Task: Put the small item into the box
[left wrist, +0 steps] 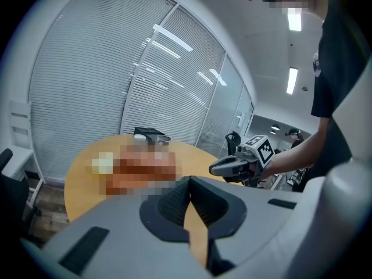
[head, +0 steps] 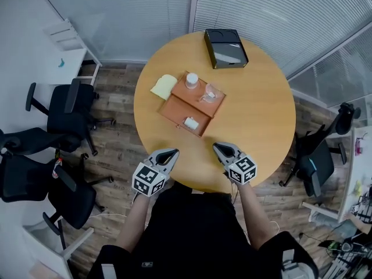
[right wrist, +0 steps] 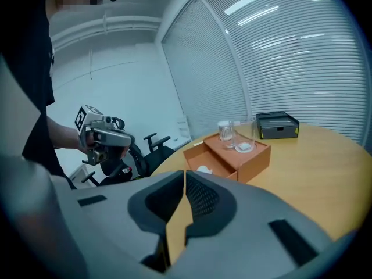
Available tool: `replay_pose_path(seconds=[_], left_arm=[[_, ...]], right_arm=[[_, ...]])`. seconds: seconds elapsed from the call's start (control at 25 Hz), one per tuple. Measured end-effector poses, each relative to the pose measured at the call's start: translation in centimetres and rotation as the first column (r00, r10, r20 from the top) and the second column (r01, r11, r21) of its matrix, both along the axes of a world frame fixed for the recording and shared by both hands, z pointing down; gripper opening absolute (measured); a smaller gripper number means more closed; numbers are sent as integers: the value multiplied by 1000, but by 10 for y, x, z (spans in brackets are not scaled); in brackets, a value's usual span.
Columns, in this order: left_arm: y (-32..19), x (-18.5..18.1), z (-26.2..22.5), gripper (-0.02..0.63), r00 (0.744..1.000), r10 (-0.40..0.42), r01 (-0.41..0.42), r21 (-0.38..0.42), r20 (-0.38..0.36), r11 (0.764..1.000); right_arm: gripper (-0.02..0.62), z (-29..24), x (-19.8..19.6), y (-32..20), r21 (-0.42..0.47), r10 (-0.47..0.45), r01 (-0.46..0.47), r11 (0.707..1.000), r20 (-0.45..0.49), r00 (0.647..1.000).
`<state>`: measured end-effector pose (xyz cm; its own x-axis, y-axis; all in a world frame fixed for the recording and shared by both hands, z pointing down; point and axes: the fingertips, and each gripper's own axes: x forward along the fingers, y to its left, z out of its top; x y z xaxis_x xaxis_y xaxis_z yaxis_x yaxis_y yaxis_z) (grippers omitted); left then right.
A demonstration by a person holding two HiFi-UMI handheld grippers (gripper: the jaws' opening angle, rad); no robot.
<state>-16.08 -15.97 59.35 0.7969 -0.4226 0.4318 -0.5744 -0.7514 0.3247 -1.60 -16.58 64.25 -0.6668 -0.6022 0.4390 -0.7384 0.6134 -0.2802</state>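
- At the bottom edge of the head view, the person's dark torso and both forearms are cut off by the frame. The left gripper [head: 172, 153] and the right gripper [head: 217, 148], grey with black-and-white marker cubes, hang over the near rim of the table, apart from each other.
- Left gripper: its own view shows the two dark pads pressed together at the tips, with nothing between them.
- Right gripper: its jaws are likewise pressed together and empty.
- One round light-wood table [head: 261, 115]. Its near rim is partly hidden behind the grippers and the person.
- One orange-brown cardboard box [head: 174, 110] sits mid-frame in two levels, a low open tray nearer and a higher part behind. I cannot tell whether the tray is a drawer or a separate piece. The left gripper view shows the box only as a blur.
- In the low tray lies one small white item [head: 191, 122], alone. Its shape is too small to make out.
- On the higher part stand one clear glass jar with a white top [head: 192, 80] and one clear glass tumbler [head: 210, 93], upright and just beside each other. A pale bit at the tumbler's bottom cannot be identified.
- One pale yellow cloth [head: 164, 86] lies flat just beside the box's left side.
- One black rectangular case [head: 225, 48] sits upper middle, near the far rim and well apart from the box. Its contents cannot be read.
- Black office chairs [head: 72, 112] overlap at the left edge, so I cannot count them. One more chair [head: 317, 164] at the right edge is partly hidden.
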Motion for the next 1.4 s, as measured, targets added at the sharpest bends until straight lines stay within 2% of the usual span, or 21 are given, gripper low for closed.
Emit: replay_pose_path(seconds=[0.44, 1.4], left_arm=[[12, 18, -9, 8, 1000, 27, -27, 26, -10, 999], [20, 21, -13, 8, 1000, 26, -26, 35, -12, 999]], right_arm=[[12, -19, -1, 25, 55, 6, -6, 998, -1, 1000], [12, 0, -7, 55, 25, -42, 44, 999, -62, 997]])
